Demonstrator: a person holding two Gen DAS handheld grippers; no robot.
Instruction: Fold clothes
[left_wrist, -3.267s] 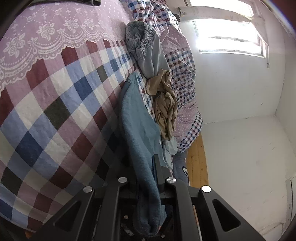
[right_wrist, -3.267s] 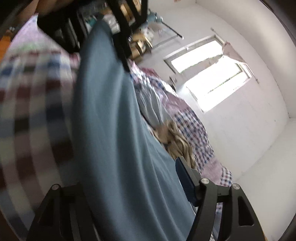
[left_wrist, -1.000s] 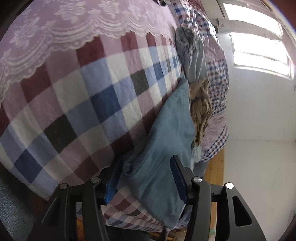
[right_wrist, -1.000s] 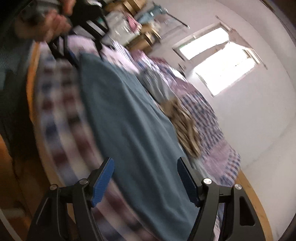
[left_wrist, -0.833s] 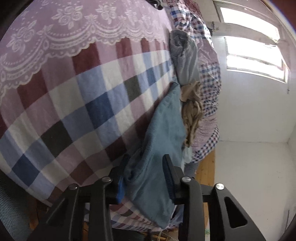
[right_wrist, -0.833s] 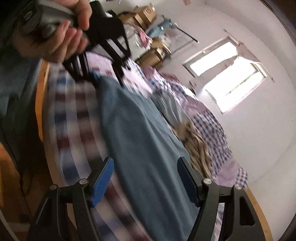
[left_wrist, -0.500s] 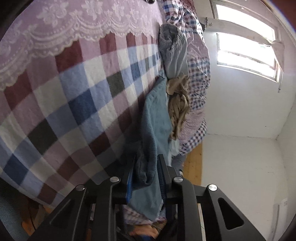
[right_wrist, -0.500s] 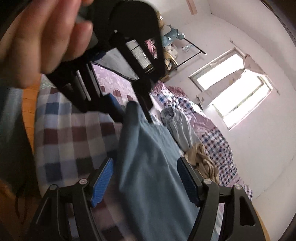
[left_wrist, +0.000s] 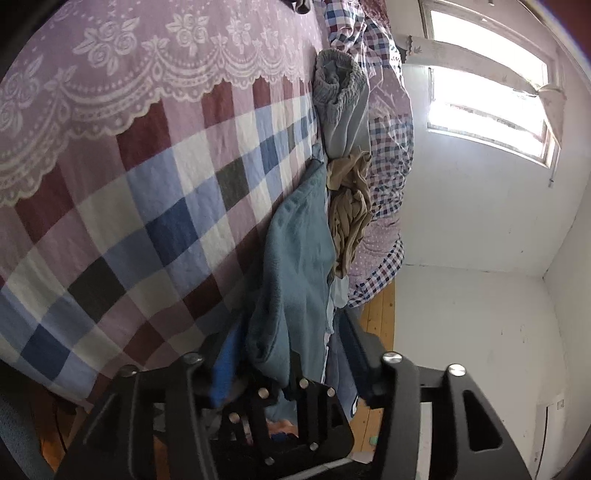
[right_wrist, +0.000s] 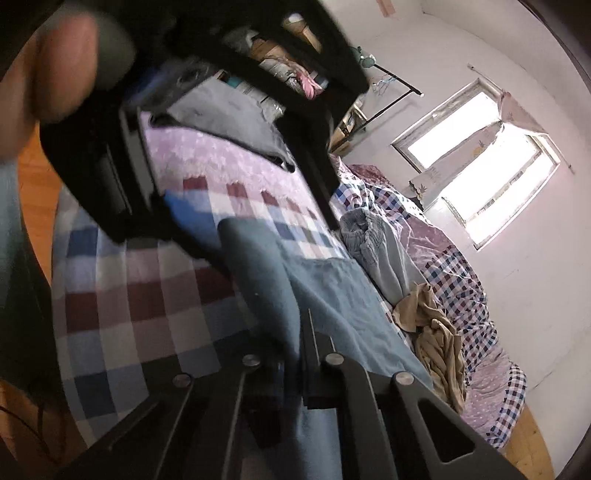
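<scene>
Left wrist view: the left gripper (left_wrist: 291, 354) was opening, the blue garment (left_wrist: 299, 258) hanging loose between its jaws over the checked bedspread (left_wrist: 147, 221).

Right wrist view: the right gripper (right_wrist: 295, 354) was clenched on the same garment's edge. One-sided support risked the fold sliding apart.

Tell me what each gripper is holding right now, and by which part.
The right gripper is shut on a raised fold of the blue garment. The left gripper has its jaws opening, with the garment's bunched end between them.
</scene>
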